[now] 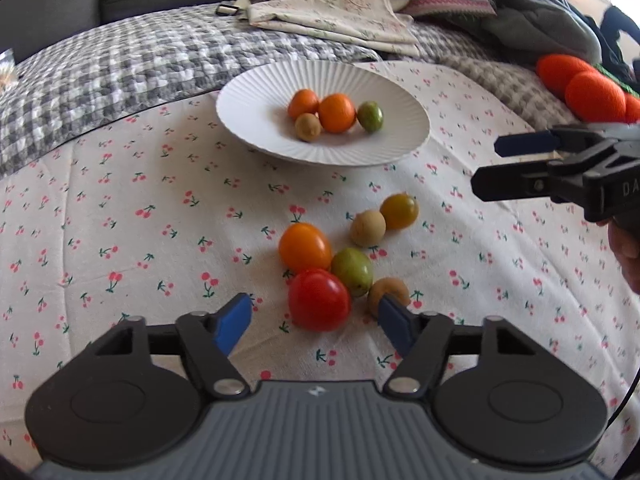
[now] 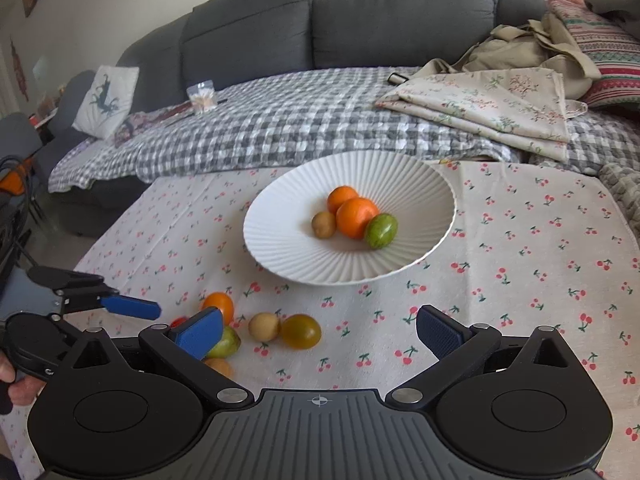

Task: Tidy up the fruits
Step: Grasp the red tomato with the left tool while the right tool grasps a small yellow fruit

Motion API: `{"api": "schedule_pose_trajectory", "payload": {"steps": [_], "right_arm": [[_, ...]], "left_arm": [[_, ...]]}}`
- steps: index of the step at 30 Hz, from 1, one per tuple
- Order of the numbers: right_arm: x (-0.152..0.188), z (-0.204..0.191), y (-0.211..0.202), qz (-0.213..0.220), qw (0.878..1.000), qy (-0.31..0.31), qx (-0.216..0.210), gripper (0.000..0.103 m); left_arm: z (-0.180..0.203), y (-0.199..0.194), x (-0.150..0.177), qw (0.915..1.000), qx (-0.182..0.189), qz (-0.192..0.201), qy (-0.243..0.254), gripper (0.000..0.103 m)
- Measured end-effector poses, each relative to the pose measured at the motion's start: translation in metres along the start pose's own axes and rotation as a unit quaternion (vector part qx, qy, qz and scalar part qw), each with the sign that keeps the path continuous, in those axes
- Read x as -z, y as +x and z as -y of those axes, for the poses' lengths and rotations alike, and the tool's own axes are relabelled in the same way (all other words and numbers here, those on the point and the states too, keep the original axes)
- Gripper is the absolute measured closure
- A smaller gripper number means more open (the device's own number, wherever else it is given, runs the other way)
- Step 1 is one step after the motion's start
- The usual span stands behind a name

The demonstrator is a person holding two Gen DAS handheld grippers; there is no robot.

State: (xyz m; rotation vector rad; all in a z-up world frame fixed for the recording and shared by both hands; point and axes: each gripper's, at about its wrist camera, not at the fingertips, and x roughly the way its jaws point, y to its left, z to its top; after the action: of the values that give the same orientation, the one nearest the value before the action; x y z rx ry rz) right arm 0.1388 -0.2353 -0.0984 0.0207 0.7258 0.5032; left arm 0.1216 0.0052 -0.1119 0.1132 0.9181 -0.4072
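A: What is shown in the left wrist view?

B: The left gripper (image 1: 314,322) is held with its fingers spread wide, nothing between them, just above a red tomato (image 1: 319,299) on the cherry-print cloth (image 1: 120,220). Five more loose fruits are clustered beside it. Four fruits are seen in the white plate (image 1: 256,96) farther off.

A: And in the right wrist view?

B: The right gripper (image 2: 320,334) is likewise seen parted and empty, over the cloth near a yellow-green tomato (image 2: 301,331). The plate is seen beyond it.
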Motion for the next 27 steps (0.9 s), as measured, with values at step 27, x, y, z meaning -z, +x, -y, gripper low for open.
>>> {"api": "schedule_pose_trajectory", "payload": {"steps": [27], "right_arm": [[0.016,-0.017,0.06,-0.057,0.997,-0.05,-0.021,0.039]], "left_arm": [[-0.009,-0.004,-0.001,0.9998,-0.006,0.006,0.02,0.069]]}}
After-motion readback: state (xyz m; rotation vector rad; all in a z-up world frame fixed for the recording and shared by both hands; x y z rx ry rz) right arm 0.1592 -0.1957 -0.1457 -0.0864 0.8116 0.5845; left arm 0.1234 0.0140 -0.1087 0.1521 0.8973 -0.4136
